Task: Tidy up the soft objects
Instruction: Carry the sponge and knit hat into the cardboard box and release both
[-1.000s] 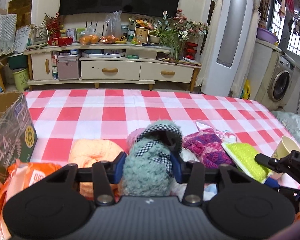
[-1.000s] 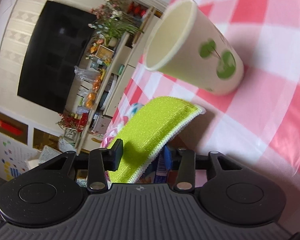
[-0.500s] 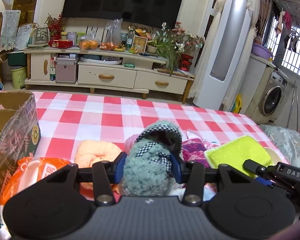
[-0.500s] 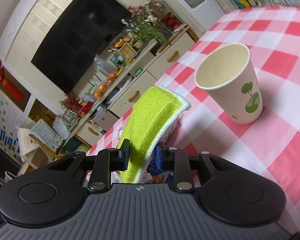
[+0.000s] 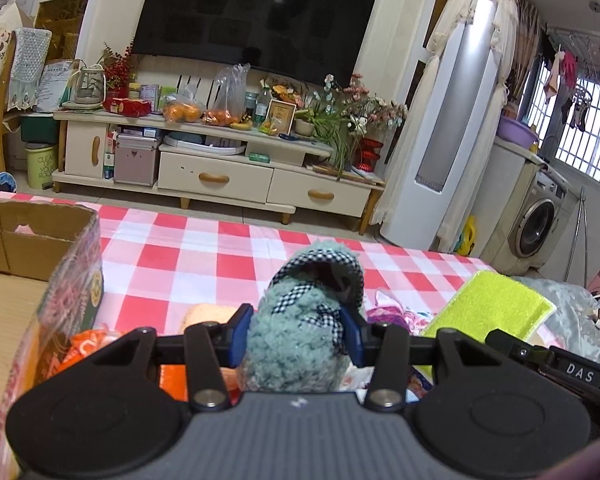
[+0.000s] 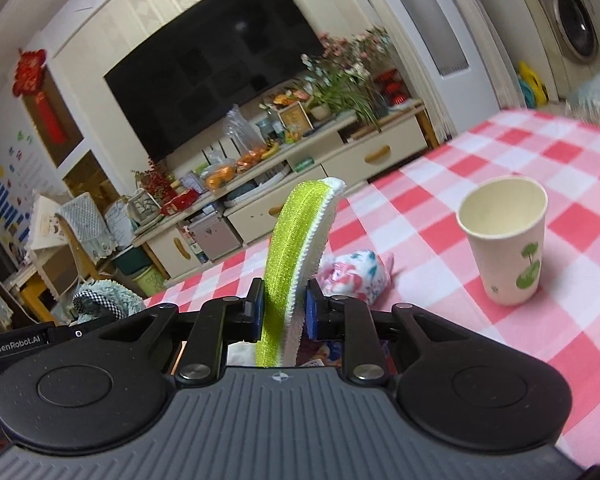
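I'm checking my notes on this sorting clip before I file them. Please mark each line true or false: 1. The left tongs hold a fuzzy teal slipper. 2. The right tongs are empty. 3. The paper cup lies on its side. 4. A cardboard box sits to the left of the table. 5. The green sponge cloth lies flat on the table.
1. True: the left tongs grip the fuzzy teal slipper.
2. False: the right tongs pinch the green sponge cloth.
3. False: the paper cup stands upright on the table.
4. True: the cardboard box is there, open.
5. False: it is held up on edge.
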`<state>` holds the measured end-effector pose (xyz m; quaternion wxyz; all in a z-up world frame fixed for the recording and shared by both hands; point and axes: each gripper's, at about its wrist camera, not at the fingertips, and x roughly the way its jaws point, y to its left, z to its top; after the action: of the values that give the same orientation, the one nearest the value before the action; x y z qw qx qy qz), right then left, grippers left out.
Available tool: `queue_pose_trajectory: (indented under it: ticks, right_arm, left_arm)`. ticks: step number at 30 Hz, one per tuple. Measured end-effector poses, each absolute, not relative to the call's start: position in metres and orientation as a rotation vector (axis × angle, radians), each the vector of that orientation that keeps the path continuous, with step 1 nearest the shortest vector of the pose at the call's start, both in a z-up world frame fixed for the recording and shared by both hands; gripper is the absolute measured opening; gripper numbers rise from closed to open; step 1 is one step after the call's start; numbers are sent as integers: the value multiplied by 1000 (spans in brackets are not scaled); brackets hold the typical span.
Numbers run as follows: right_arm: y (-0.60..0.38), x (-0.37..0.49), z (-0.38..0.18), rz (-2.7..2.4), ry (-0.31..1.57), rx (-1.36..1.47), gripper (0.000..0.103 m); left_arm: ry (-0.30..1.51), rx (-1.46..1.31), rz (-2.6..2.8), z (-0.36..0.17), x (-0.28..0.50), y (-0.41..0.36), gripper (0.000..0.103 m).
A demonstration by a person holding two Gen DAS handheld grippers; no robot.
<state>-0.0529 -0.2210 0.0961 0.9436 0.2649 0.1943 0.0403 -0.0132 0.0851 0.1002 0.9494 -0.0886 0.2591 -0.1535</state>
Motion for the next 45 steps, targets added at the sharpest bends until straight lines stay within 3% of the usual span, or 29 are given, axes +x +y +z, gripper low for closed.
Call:
queue_pose_trajectory:
  ticks: [35,45]
  right_arm:
    - [-144,-27,136,506,353,334,25]
    - [-91,2,131,647,475,227,25]
  left_arm:
    - [366,-401,-102,134,-37,219,46]
    - [376,-472,79,129,-24,271,46]
